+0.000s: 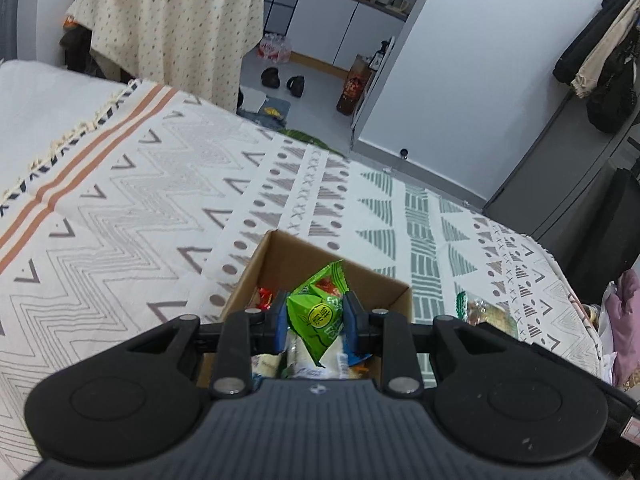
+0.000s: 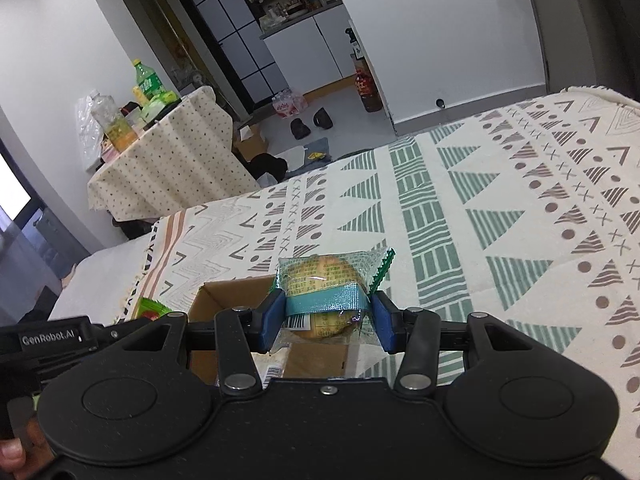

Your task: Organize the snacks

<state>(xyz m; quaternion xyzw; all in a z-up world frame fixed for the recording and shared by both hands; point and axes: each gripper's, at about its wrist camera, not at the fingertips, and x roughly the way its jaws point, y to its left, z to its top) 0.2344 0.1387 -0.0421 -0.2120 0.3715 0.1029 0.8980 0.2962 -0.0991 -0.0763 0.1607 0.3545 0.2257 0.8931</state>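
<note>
The left tool (image 1: 315, 320) points down and forward over an open cardboard box (image 1: 280, 256) that sits on a patterned bedspread (image 1: 120, 208). Its blue pads (image 1: 282, 322) are clamped on a green snack packet (image 1: 318, 312), held upright just above the other wrapped snacks in the box – a red wrapper (image 1: 264, 295) shows at the left. The right tool (image 2: 328, 320) hovers at the box's right edge (image 2: 240, 292), angled forward, its pads (image 2: 272, 318) pressed against both sides of a clear-wrapped round pastry (image 2: 324, 272) with a teal band. The pastry sticks up above the fingers – partly over the box, partly over the bedspread. A fingertip (image 2: 10, 456) shows at the lower left corner.
</note>
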